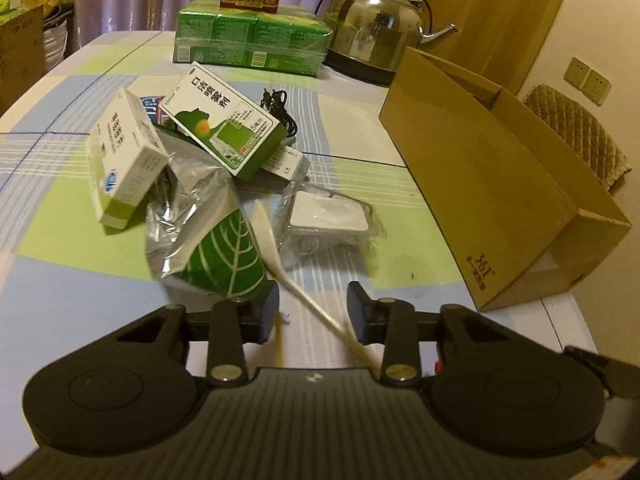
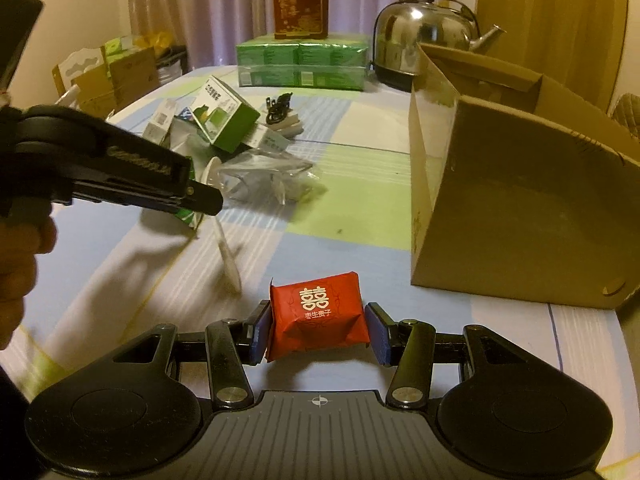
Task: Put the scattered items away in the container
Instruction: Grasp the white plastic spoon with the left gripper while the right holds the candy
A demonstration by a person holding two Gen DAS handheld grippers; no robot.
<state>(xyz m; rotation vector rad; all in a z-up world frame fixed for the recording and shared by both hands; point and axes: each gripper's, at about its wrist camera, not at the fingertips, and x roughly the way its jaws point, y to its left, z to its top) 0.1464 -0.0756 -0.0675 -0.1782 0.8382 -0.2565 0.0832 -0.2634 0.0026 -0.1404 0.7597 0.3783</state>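
**Red packet in the right tongs, box ahead and to the right; spoon slanting through the left tongs**

Right wrist view. The right tongs (image 2: pixel 318 332) are closed on a red packet (image 2: pixel 318 316), one blue pad against each of its short sides, so the packet's long axis runs across the jaws. It appears to be held just above the checked tablecloth (image 2: pixel 360 184), though contact with the cloth cannot be ruled out. The cardboard box (image 2: pixel 520 216), the container for the tidying, stands ahead and to the right of the packet, near but apart from it, its open top higher than the packet. The right hand is therefore the nearer one to the box, and the coming move is judged to be a lift up and rightward over the near wall.

Left wrist view. The left tongs (image 1: pixel 314 312) stand wide, gripping nothing. A white plastic spoon (image 1: pixel 276 248) lies between the pads, its long axis diagonal: bowl ahead and left, handle running back toward the right pad. It appears blurred. Whether the handle touches that pad cannot be told. A green leaf-print pouch (image 1: pixel 228 268) sits against the left pad. The remaining pile of medicine boxes (image 1: pixel 224 124) and clear bags (image 1: pixel 332 216) lies beyond, well left of the cardboard box.
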